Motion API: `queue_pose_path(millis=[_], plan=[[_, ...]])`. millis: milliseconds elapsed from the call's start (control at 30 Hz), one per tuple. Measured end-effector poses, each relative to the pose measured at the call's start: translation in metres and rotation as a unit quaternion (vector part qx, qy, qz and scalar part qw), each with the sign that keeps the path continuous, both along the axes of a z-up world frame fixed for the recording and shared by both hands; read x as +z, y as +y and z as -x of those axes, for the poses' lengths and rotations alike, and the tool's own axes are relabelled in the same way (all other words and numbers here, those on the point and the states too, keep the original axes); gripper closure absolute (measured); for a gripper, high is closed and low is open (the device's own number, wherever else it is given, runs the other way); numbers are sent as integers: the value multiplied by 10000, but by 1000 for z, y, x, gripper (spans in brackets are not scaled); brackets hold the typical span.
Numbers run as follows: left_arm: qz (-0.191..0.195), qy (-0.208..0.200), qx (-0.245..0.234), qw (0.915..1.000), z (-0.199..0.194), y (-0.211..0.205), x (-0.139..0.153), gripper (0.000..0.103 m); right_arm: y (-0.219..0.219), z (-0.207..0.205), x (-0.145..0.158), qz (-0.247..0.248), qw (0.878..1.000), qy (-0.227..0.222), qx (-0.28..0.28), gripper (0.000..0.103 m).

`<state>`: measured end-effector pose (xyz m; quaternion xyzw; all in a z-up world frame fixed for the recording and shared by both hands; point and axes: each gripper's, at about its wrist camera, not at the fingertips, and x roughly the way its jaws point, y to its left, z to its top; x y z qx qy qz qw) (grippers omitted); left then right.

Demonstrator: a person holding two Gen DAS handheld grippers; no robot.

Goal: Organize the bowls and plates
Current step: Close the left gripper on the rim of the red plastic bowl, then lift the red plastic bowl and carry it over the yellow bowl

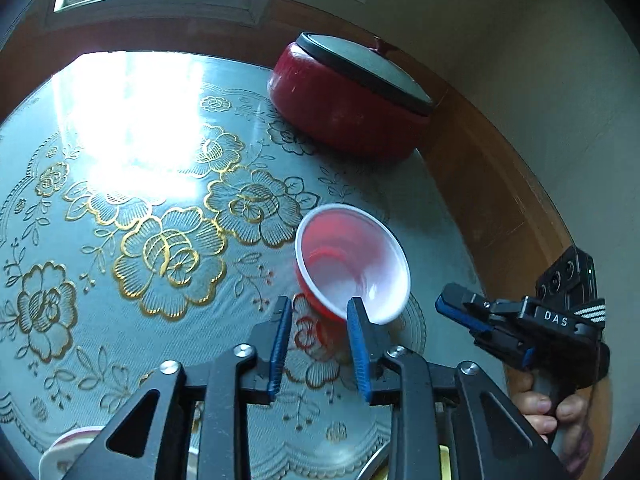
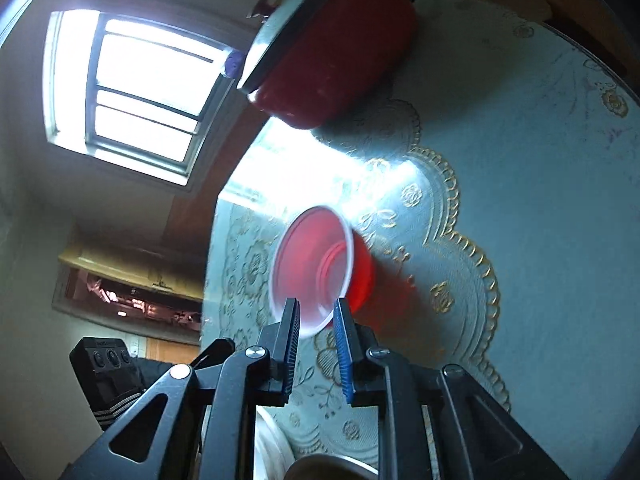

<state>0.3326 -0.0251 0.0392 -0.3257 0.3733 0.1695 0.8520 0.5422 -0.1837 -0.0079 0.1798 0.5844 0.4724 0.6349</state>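
Observation:
A red bowl (image 1: 352, 256) with a white inside stands on the flowered tablecloth, near the table's right edge in the left wrist view. My left gripper (image 1: 319, 305) is open, and the bowl's near wall shows in the gap between its fingers. Its right fingertip overlaps the rim; the left pad stands apart from the bowl. My right gripper (image 1: 442, 300), held by a hand, hovers just right of the bowl without touching it. In its own view the right gripper (image 2: 316, 306) has a narrow gap with nothing gripped. The blurred bowl (image 2: 316, 264) lies just beyond its tips.
A red pot (image 1: 348, 92) with a black-rimmed lid sits at the table's far side. A pale dish (image 1: 64, 452) and a metal rim (image 1: 376, 464) peek in below the left gripper. White plates (image 2: 268, 448) and a metal bowl (image 2: 332, 468) lie under the right gripper. The table's wooden edge (image 1: 492, 208) runs along the right.

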Motion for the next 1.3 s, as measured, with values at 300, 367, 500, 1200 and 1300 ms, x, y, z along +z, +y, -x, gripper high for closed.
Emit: queue_pose_path(millis=[300,367,500,1200,1300], plan=[[379,169,77,9991,-40,33,-27,72,27,-15,-21,146,9996,219,-104,85],[424,205,9,9989,-46,34,-31,73,33,-13,-22,183,9997,152,-66,88],[291,328,-99,9990,-52,31,-38,87,40,-9,-23,236,9997,4,62,96],[-61,72,-261,9996,-3,-9,-1,93,6,22,15,-128,9983,-517,240,97],[-136,-14,-305,9994,11,-20,10,93,-3,32,22,-206,9976,-615,263,97]])
